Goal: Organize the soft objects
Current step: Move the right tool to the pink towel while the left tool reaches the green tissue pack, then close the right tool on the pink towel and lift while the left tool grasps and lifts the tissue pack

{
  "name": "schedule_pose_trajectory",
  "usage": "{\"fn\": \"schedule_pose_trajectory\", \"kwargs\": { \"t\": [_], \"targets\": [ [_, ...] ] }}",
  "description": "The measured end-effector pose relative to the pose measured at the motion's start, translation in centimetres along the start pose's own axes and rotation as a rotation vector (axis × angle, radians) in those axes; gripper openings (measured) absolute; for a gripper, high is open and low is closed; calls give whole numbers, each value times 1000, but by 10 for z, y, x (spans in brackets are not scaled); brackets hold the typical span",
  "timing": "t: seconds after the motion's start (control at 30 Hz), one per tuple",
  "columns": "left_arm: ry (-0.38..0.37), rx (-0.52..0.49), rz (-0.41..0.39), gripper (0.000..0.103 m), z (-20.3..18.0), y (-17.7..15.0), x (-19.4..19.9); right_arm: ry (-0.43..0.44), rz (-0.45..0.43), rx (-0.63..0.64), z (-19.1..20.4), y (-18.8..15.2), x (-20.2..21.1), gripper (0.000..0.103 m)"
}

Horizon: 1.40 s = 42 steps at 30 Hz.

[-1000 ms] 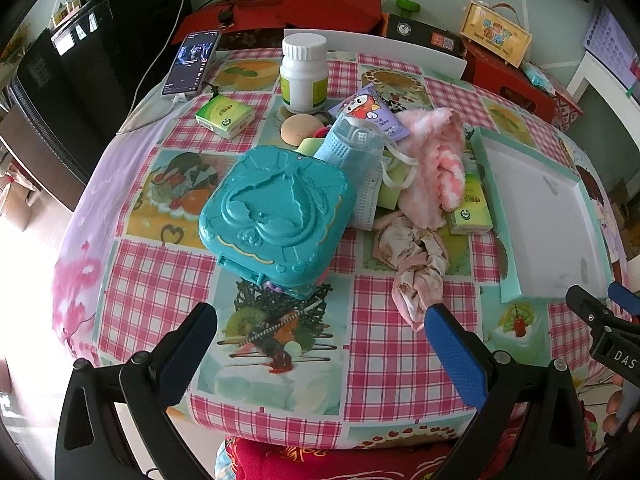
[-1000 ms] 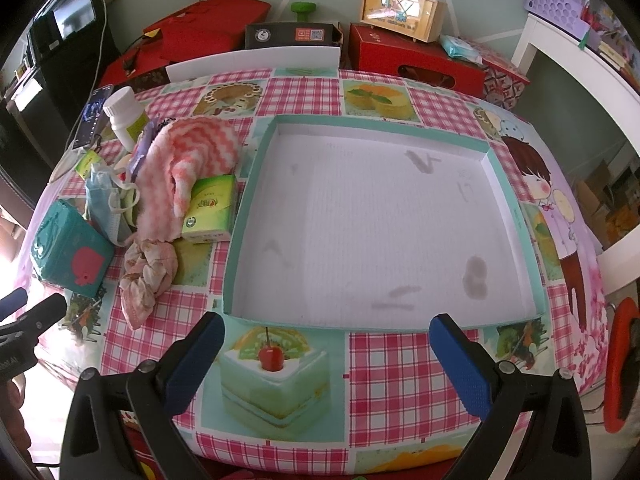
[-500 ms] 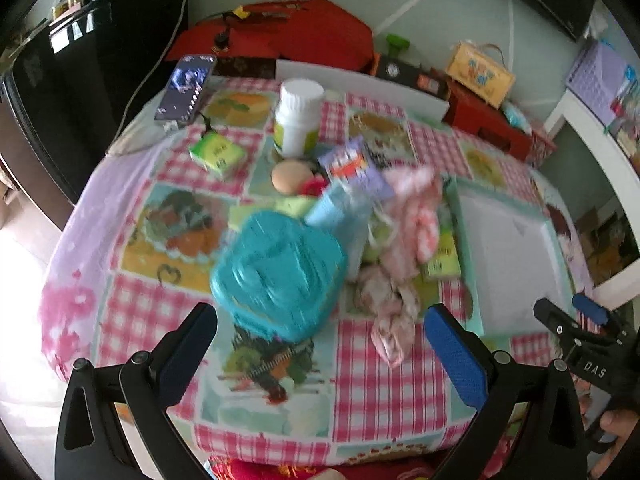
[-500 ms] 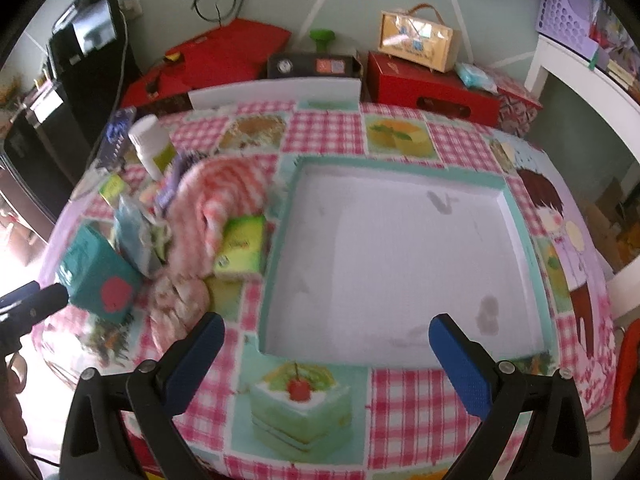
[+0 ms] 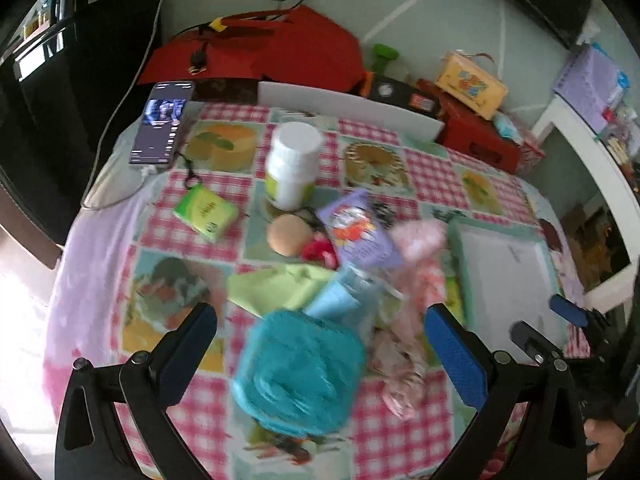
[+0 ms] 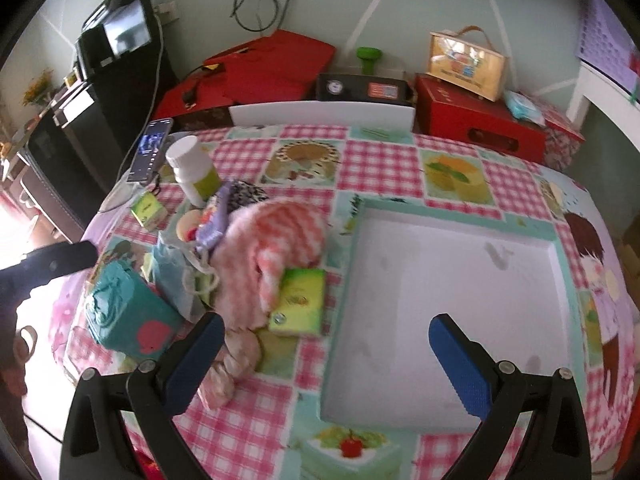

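Both hand-held grippers are seen above the near edge of a round table covered with a pink-checked cloth [image 6: 376, 168]. The left gripper [image 5: 320, 336] is held with its blue-padded jaws spread wide; nothing is between them. Beneath it a teal plastic case [image 5: 298, 372] is seen, blurred. The right gripper [image 6: 326, 346] is likewise spread wide and empty, positioned over the near left corner of a shallow teal-rimmed tray [image 6: 560, 248], whose white floor is bare apart from faint stains.

The soft objects are found heaped on the cloth, just left of the tray and outside it. A pink-and-white fluffy cloth [image 6: 276, 232] is draped over the pile; its lower edge overlaps a green tissue pack [image 6: 298, 300] lying beside the tray's left wall. A twisted pale floral cloth [image 6: 230, 364] is noted in front of the pile, near the right gripper's left finger. A light blue mesh pouch [image 6: 176, 276] is seen between the fluffy cloth and the teal case. A purple snack packet [image 5: 358, 232], a round beige puff [image 5: 288, 234] and a pale green cloth [image 5: 280, 286] are recorded in the left wrist view.

Farther back, a white bottle [image 5: 294, 164] is standing upright, a second green pack [image 5: 204, 212] lies apart to its left, and a phone [image 5: 162, 122] rests at the table's far left edge.
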<state>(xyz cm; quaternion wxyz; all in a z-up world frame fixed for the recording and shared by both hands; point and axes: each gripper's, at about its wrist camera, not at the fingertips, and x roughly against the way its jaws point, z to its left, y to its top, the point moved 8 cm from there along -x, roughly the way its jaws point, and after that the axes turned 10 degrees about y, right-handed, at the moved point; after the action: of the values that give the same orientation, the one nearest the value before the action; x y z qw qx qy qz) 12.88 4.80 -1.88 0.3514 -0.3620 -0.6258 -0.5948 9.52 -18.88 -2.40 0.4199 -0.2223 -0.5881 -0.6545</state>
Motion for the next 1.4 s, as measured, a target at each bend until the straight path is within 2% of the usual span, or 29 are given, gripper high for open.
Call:
{"fn": "schedule_pose_trajectory", "kwargs": {
  "t": [0.27,0.43,0.67,0.93,1.07,1.17,1.23,1.27,1.33,1.4],
  "targets": [
    [101,24,79,103,54,32,-35,52,-15,32,19,29,-25,103],
    [92,79,157,103,76,43,-69,86,-8,23,25,40,-46,103],
    [91,137,230,103,84,52,-114,111,17,31,34,53,-78,96],
    [97,198,284,103,88,60,-151,144,50,6,32,56,-106,78],
    [103,210,284,102,87,64,-160,179,66,-3,34,53,-116,61],
    [128,205,284,94,87,67,-167,193,75,4,36,51,-120,55],
    [131,208,290,78,87,67,-172,196,74,10,36,51,-121,53],
    [131,209,293,74,87,67,-174,200,74,10,36,50,-121,50],
    [144,203,278,70,87,68,-176,206,71,10,36,50,-123,48],
    [144,192,260,68,86,67,-174,209,65,17,37,50,-122,39]
  ]
}}
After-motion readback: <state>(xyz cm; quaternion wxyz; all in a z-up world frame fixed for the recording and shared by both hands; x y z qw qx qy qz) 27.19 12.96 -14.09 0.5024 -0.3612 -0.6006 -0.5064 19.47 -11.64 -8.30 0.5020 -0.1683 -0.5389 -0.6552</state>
